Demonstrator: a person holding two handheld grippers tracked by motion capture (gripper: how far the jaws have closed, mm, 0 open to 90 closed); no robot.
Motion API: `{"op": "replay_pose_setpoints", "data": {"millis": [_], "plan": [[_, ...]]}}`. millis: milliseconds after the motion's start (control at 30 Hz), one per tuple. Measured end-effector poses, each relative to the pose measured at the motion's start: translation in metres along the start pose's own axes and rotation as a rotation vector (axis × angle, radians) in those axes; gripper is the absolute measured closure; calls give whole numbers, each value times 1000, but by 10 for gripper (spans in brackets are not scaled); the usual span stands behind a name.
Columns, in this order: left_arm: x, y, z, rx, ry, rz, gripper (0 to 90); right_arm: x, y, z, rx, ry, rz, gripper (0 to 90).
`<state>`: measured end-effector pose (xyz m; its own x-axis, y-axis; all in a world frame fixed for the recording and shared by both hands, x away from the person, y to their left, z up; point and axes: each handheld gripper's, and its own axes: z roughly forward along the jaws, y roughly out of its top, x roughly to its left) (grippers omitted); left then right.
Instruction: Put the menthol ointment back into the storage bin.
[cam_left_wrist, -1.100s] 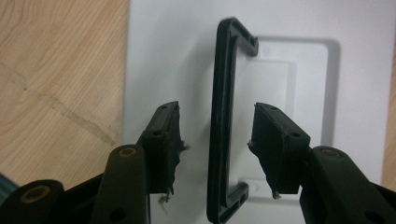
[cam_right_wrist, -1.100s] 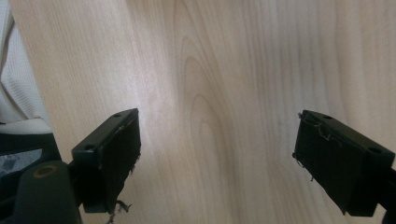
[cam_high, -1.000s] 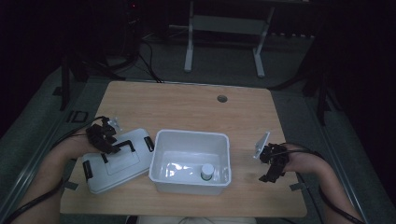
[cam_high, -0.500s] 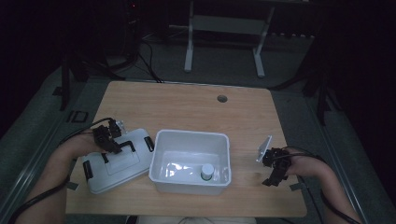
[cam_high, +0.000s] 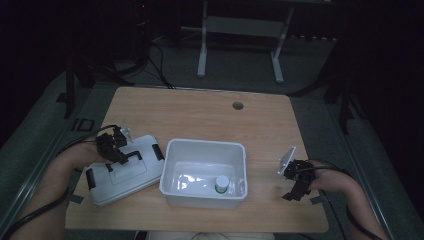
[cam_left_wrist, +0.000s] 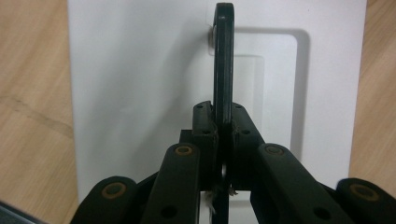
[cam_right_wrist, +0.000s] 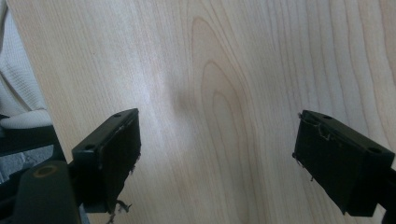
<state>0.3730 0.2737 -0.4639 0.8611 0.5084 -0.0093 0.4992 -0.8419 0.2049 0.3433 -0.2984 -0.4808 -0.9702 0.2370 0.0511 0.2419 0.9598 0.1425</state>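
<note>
- Now my left gripper (cam_high: 116, 150) is clamped on the black handle (cam_left_wrist: 223, 60) of the white lid (cam_high: 122, 170); its jaws have just been closing, and the handle stands upright between the pads
- the lid lies flat on the wooden table (cam_high: 210, 115), just left of the white tub (cam_high: 204, 172), its right edge close against the tub's wall
- 1 small white-capped bottle (cam_high: 221, 183) stands inside the tub, near its front right corner
- my right gripper (cam_high: 295, 187) hovers over bare table to the right of the tub; its 2 jaws stand wide apart with nothing between them
</note>
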Motion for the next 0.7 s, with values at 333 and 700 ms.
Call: {"op": "replay_pose_setpoints", "data": {"millis": [333,700], "plan": [[-7,-11,-43,0,34,3,838,5,-2,-2,-9,0,3,143],[-16,-12,-107,-51,113,16,837,6,-1,0,-13,6,7,143]]}}
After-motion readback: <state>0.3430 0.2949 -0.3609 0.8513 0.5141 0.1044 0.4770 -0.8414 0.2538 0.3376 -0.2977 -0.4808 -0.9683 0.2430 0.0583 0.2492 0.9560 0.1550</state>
